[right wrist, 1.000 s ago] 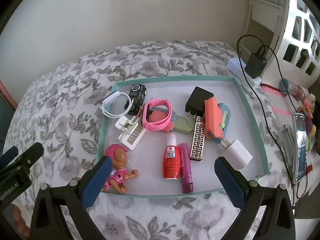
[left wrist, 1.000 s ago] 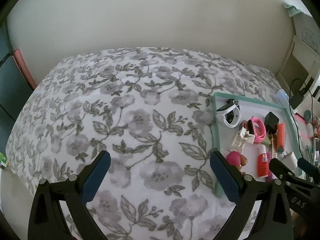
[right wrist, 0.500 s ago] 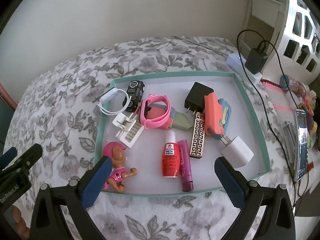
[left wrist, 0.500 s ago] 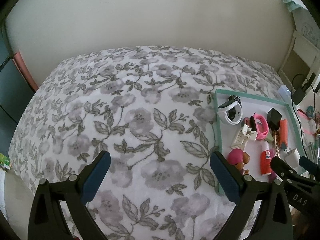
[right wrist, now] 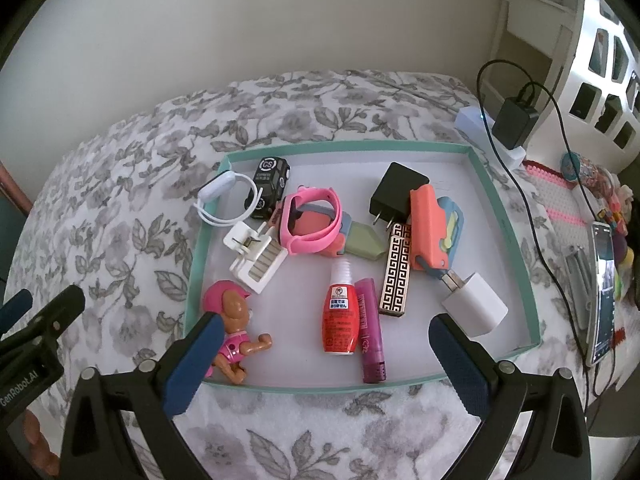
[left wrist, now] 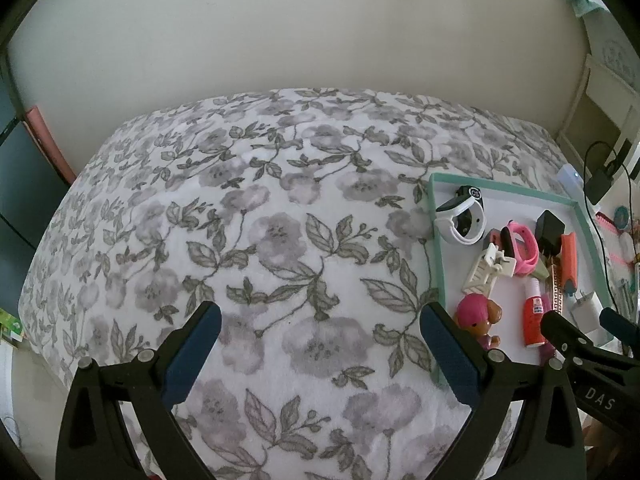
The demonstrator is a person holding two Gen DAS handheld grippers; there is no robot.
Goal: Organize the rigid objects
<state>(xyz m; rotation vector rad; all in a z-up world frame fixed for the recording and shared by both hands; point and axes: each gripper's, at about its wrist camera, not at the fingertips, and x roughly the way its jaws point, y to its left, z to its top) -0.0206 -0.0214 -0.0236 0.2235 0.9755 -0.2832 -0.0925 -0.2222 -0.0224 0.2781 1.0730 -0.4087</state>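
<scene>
Left gripper (left wrist: 320, 354): wide, empty, over bed (left wrist: 256, 216).
Right gripper (right wrist: 324, 356): wide, empty, at tray (right wrist: 508, 216) near edge.

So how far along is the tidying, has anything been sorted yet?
Nothing looks sorted: the red bottle, pink watch, white charger and the rest lie jumbled in the teal tray. Both the right gripper and left gripper are open and empty. All the sorting remains.

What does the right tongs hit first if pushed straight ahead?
Probably the red bottle in the teal tray, which lies between the open right tongs; the purple tube lies beside it. Depth is unclear.
</scene>
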